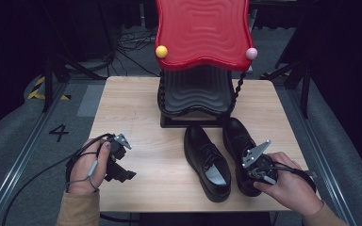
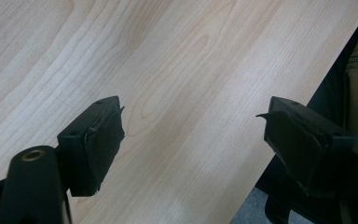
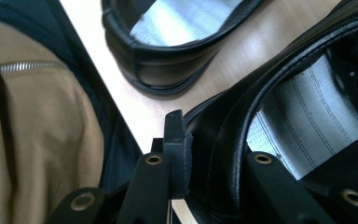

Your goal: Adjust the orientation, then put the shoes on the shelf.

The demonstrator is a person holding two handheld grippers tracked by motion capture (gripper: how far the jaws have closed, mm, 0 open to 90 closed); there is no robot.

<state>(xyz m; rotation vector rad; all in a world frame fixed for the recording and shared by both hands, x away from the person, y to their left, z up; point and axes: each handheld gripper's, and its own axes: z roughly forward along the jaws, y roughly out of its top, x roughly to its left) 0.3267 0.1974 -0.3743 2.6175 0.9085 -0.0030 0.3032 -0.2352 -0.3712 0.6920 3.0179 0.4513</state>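
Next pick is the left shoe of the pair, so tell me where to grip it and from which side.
Grip the left shoe by its heel collar, coming from above at the near end. The opening faces up and the heel points at the person, so one finger can likely slip inside, as the right gripper does on the right shoe.

A wooden table (image 1: 136, 108) carries a shoe rack (image 1: 195, 96) at its far middle. The rack has a black wavy shelf below and a red wavy shelf (image 1: 201, 30) above, joined by black twisted posts (image 1: 238, 89). A yellow ball (image 1: 161, 51) caps the red shelf's left front corner, a pink ball (image 1: 250, 53) its right. Cables (image 1: 132, 42) lie on the grey floor (image 1: 19, 136) behind the table. A "4" (image 1: 59, 132) is marked on the floor left of the table.
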